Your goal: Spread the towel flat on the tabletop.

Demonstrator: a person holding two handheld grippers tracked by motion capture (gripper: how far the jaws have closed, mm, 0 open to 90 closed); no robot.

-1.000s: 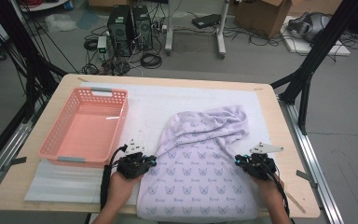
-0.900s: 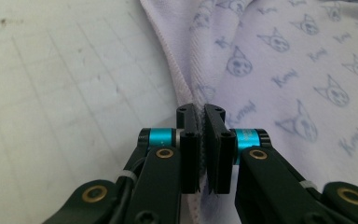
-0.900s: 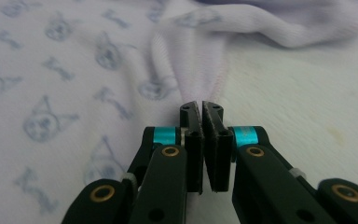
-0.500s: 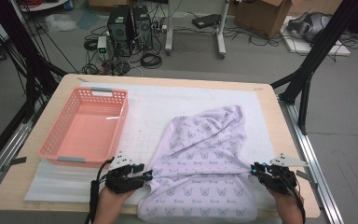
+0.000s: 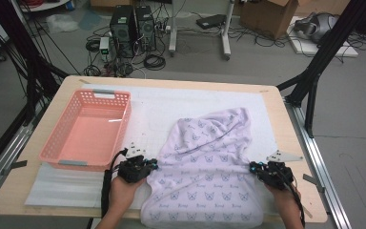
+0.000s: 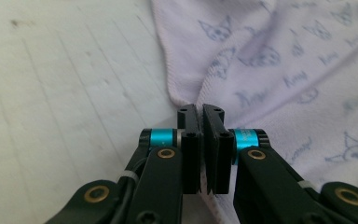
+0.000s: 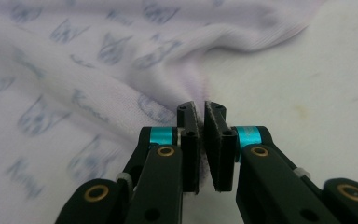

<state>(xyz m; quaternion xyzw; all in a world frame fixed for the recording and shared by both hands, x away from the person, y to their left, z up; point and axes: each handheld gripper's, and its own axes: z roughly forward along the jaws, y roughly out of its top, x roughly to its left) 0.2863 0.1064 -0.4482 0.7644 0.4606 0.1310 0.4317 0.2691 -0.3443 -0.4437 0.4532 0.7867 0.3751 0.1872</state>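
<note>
Towel [image 5: 205, 162] lies at the table's [image 5: 286, 119] six o'clock; my left gripper [image 5: 148, 165] pinches its nine o'clock edge, my right gripper [image 5: 253, 167] its three o'clock edge, jaws having just closed.

The high view is evenly and softly lit from above, and only faint shadows are cast on the counter [image 5: 286, 124]. A small glare patch is seen on the floor of the pink basket [image 5: 88, 133]. That view is slightly soft. In both gripper views the black tongs are rendered sharply, while the lilac printed towel [image 6: 279, 70] is blurred toward the frame edges.
</note>
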